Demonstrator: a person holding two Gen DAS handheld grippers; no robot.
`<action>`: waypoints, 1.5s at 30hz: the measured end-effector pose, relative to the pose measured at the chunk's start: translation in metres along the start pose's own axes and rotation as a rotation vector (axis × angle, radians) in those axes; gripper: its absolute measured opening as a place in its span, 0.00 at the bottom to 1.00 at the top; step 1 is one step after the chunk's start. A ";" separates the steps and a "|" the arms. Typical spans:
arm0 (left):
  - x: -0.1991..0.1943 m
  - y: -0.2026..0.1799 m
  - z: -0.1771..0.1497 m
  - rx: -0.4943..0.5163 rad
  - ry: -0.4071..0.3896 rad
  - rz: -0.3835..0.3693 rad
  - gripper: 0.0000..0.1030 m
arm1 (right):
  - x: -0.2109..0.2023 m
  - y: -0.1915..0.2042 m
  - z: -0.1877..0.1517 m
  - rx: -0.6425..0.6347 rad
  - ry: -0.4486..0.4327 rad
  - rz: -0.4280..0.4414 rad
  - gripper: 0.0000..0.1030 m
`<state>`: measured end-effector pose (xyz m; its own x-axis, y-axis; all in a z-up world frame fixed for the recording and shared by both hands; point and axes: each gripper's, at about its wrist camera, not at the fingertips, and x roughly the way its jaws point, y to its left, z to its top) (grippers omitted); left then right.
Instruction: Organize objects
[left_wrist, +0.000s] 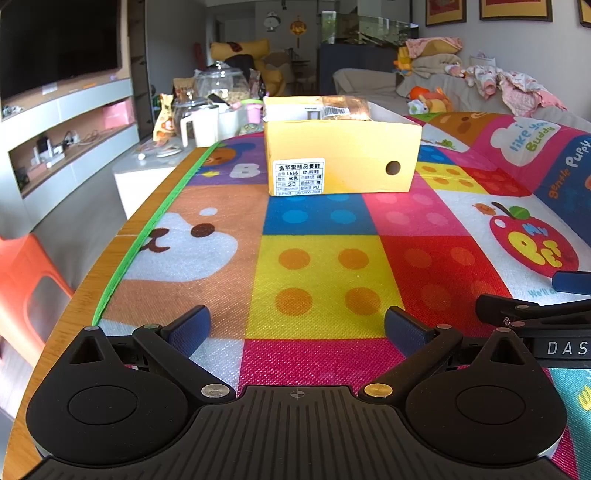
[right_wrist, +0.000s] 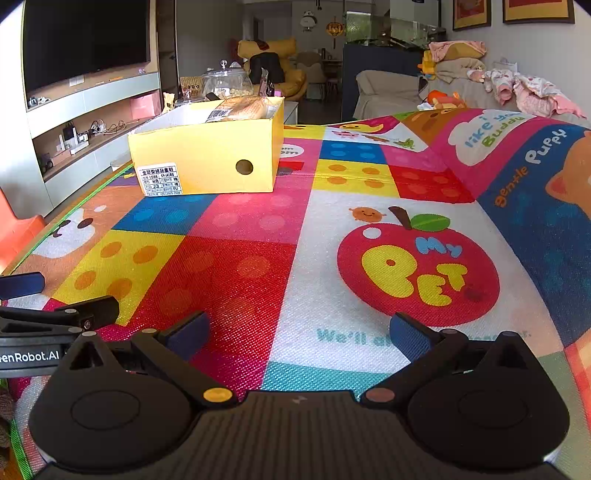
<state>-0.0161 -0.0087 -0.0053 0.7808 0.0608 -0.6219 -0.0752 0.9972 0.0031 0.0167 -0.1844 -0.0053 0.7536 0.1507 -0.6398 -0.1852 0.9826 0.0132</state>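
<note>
Claws first: our left claw (left_wrist: 297, 326) and our right claw (right_wrist: 299, 330) both sit low over the near edge of the worktop (left_wrist: 59, 332), side by side, each with its blue pads spread wide and nothing between them. In the left wrist view the right claw's arm pokes in from the right edge; in the right wrist view the left one shows at the left edge, so we judge the two are close together and level.

Across the worktop lies a bright play mat (right_wrist: 236, 266), covering nearly all of it and leaving only a wooden strip bare along the left edge. Toward the far end of the mat, nearer its left edge, stands a yellow shoe box (left_wrist: 341, 155), open at the top, its labelled end turned to us. Inside it we see a packaged item (right_wrist: 240, 109) in clear wrap, propped above the rim; what else the box holds is hidden by its walls. We take it the box serves as the bin for sorting, set where either arm can reach.

Beyond the far left corner a side counter carries a white jug (left_wrist: 201, 127) and a glass jar (right_wrist: 226, 83). No loose object lies on the mat near us, so we cannot tell what is to be picked next.
</note>
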 end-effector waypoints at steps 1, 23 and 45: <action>0.000 0.000 0.000 -0.001 0.000 -0.001 1.00 | 0.000 0.000 0.000 0.000 0.000 -0.001 1.00; -0.001 0.003 0.000 -0.005 -0.001 -0.008 0.99 | 0.000 0.000 0.000 0.000 0.000 -0.001 1.00; -0.001 0.001 0.000 0.000 0.000 -0.004 0.99 | 0.000 0.000 0.000 0.000 0.000 -0.001 1.00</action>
<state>-0.0166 -0.0074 -0.0044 0.7813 0.0566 -0.6216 -0.0719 0.9974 0.0003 0.0164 -0.1842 -0.0053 0.7538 0.1500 -0.6398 -0.1850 0.9827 0.0124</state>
